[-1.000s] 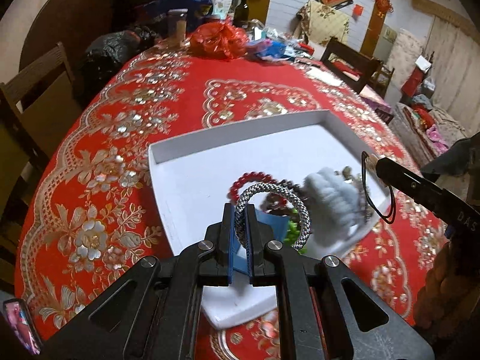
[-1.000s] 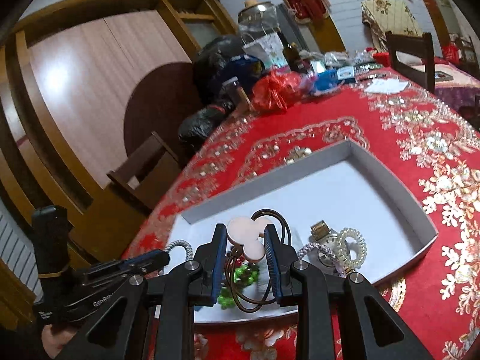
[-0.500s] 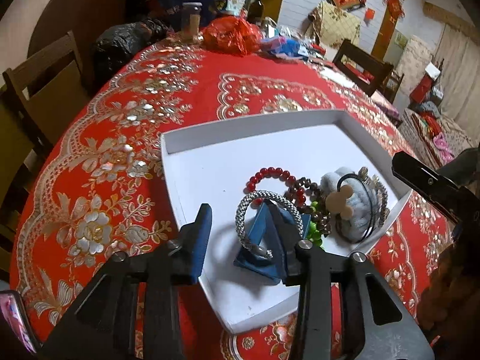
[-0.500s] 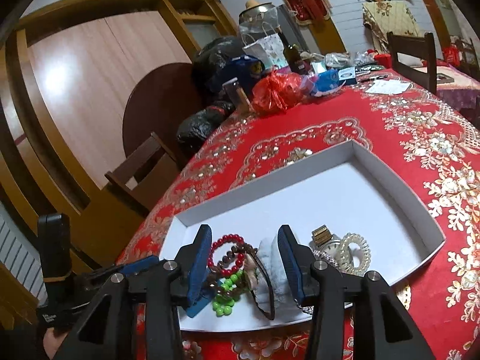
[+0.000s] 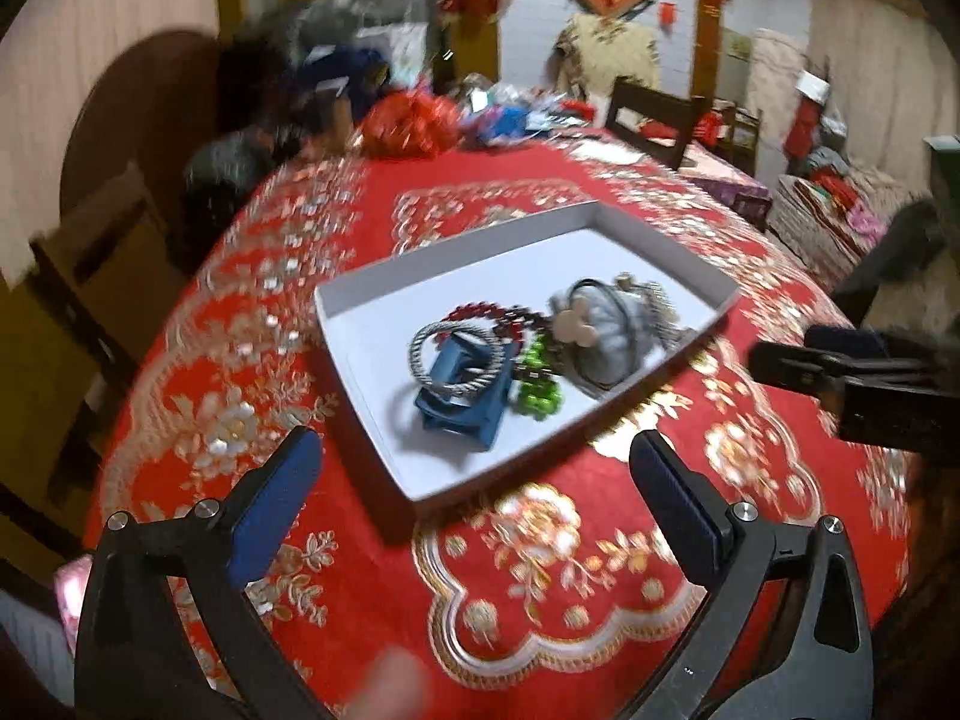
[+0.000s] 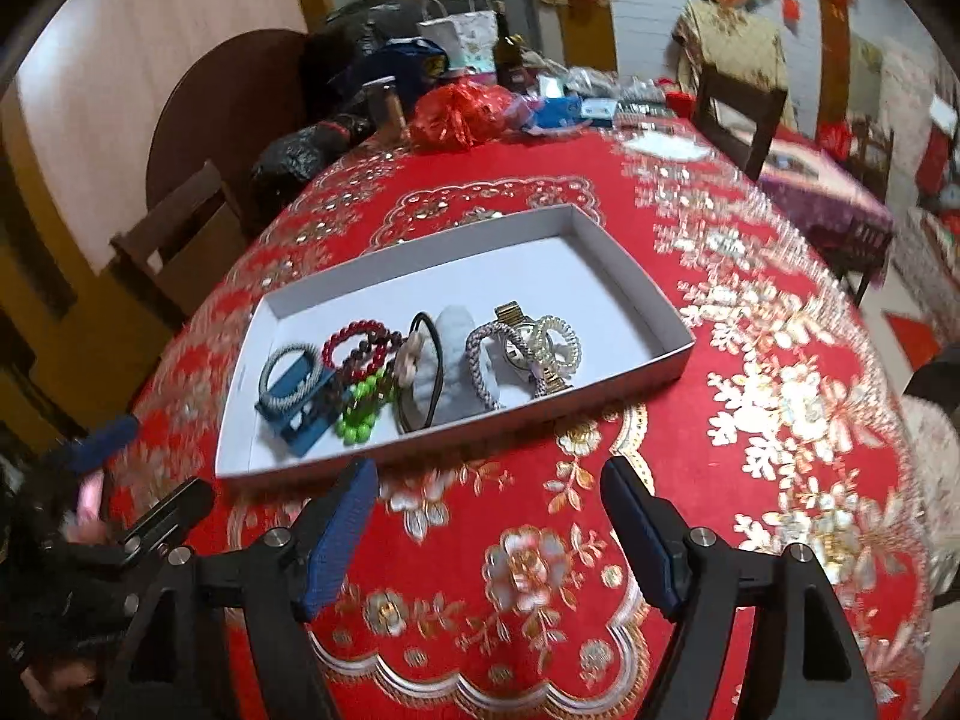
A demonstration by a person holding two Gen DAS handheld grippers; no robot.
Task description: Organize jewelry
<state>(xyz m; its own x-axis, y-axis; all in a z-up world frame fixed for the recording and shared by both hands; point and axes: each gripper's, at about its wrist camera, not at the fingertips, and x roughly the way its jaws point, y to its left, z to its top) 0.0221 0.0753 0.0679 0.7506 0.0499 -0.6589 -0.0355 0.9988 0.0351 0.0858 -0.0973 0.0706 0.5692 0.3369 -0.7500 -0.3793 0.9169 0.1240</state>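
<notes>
Both grippers have drawn back from the shallow white cardboard tray (image 6: 630, 300) since a second ago: then the left gripper (image 5: 474, 480) was clamped on the silver braided bangle (image 5: 456, 354) and the right gripper (image 6: 489, 510) held the pale mouse-shaped hair tie (image 6: 414, 354); half a second ago both were spreading above the pile. Now each hangs over the red, gold-flowered tablecloth on the surface (image 6: 750, 420), short of the tray's near wall, jaws wide apart and holding nothing.

The tray sits on the surface with all the jewelry gathered along its near side. At the left end lies a blue folded card stand (image 6: 300, 414), and the silver bangle is looped around it. Just right are a red bead bracelet (image 6: 354, 336), a dark bead bracelet touching it, and a bright green bead cluster (image 6: 360, 414) in front. The hair tie's black loop lies over a grey-blue fluffy scrunchie (image 6: 450, 360). Further right rest a lilac braided bangle (image 6: 486, 366), a gold-strapped wristwatch (image 6: 519, 348) and a clear coil hair ring (image 6: 558, 342), overlapping.
</notes>
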